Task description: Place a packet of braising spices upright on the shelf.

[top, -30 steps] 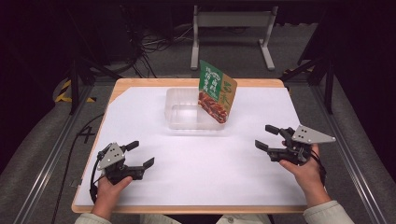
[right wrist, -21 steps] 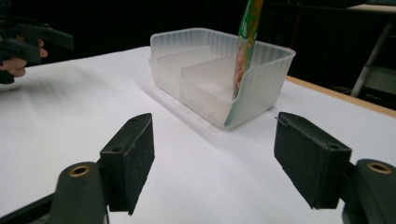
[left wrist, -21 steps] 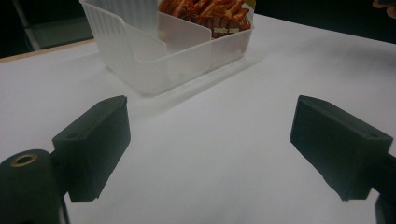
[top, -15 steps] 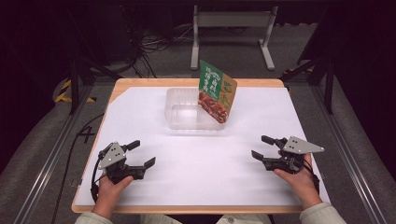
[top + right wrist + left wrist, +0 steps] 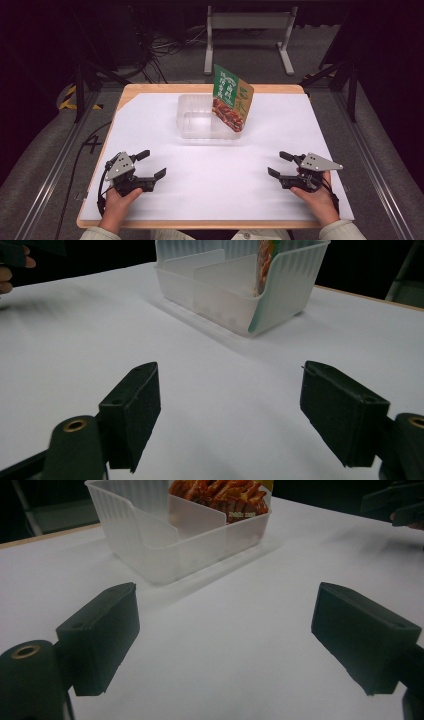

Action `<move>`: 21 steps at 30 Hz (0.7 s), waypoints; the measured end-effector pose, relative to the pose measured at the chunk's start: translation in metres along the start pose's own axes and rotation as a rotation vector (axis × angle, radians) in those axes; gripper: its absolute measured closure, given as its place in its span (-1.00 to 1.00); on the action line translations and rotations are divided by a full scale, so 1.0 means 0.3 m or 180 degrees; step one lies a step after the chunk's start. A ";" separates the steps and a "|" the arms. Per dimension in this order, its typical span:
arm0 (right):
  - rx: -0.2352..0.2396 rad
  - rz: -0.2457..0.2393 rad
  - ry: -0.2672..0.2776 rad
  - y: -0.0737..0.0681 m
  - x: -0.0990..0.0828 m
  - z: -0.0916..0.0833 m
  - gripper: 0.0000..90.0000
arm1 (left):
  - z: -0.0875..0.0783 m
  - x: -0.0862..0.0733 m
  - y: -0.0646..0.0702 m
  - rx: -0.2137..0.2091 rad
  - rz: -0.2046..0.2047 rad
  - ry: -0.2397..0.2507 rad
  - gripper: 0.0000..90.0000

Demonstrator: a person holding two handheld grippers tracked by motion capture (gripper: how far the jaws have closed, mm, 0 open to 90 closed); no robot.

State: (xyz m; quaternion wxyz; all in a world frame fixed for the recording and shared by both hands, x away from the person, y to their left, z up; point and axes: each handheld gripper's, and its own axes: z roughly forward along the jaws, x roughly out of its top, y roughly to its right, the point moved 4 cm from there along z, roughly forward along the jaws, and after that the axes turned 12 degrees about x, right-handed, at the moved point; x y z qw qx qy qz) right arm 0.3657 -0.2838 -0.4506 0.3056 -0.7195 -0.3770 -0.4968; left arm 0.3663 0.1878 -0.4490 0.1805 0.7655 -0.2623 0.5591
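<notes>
From above, my left claw (image 5: pixel 150 165) and right claw (image 5: pixel 281 165) rest agape on the counter (image 5: pixel 150 120), the snack packet (image 5: pixel 231 100) standing in the clear bin (image 5: pixel 187 122). Along my left claw (image 5: pixel 222 625), the bin (image 5: pixel 150 545) sits ahead; I should approach slowly. Along my right claw (image 5: pixel 230 405), the packet (image 5: pixel 264 265) leans inside.

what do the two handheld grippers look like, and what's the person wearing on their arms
Both the left gripper and the right gripper are black, each with two blocky rectangular jaws and a grey three-cornered plate on top. In the gripper views a brass-coloured ring sits at the base of the jaws. A black cable trails from each gripper. The person's sleeves are light, pale greenish-grey, with cuffs at the wrists.
</notes>
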 end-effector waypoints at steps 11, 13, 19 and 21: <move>-0.0008 0.0056 -0.0014 0.004 -0.013 0.003 -0.66 | 0.002 0.000 0.002 -0.0003 -0.0013 -0.0001 -0.72; -0.0005 0.0054 -0.0013 0.004 -0.013 0.003 -0.67 | 0.002 0.000 0.002 -0.0002 -0.0014 0.0000 -0.72; -0.0002 0.0045 -0.0017 0.002 -0.012 0.004 -0.66 | 0.002 0.001 0.002 0.0002 -0.0008 0.0005 -0.72; -0.0013 0.0039 -0.0017 0.002 -0.012 0.003 -0.66 | 0.001 0.000 0.002 0.0004 -0.0006 0.0003 -0.72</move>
